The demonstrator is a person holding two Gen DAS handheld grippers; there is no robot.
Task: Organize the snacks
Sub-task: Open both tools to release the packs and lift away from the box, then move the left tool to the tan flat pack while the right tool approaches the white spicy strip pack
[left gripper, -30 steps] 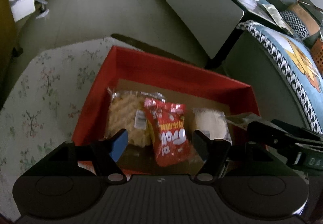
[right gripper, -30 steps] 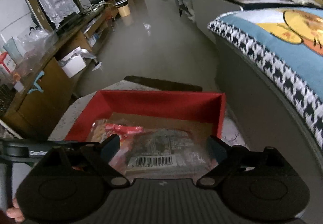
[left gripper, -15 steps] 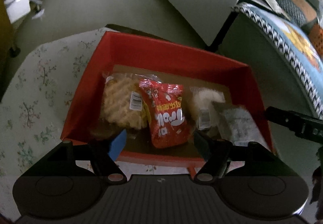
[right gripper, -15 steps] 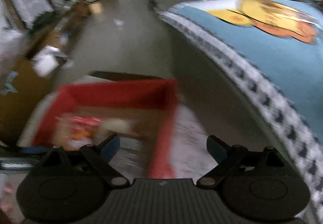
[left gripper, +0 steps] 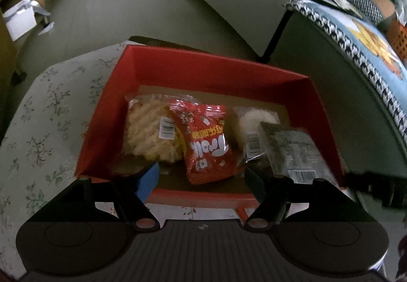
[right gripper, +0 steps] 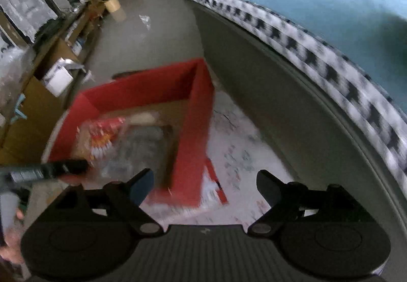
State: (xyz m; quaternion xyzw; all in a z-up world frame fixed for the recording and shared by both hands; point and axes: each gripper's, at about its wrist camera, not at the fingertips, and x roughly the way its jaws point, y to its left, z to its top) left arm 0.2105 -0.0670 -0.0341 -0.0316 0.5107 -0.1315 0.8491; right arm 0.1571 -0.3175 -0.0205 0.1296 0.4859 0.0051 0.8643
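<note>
A red box (left gripper: 208,70) stands on the floral table and holds several snack packs: a clear bag of pale crackers (left gripper: 150,129), a red chip bag (left gripper: 206,144), a white pack (left gripper: 251,121) and a dark clear pack (left gripper: 292,149) against the right wall. My left gripper (left gripper: 203,177) is open and empty, just above the box's near wall. My right gripper (right gripper: 204,186) is open and empty, outside the box's (right gripper: 195,124) right front corner; that view is blurred.
The floral tablecloth (left gripper: 45,124) stretches left of the box. A sofa with a houndstooth and blue blanket (right gripper: 318,35) stands close on the right. A grey table (left gripper: 241,2) lies beyond, and a wooden cabinet (right gripper: 45,73) lines the far left.
My right gripper has let go of the dark clear pack, which now lies at the box's right side, and has swung out to the right. My left gripper has pulled back slightly.
</note>
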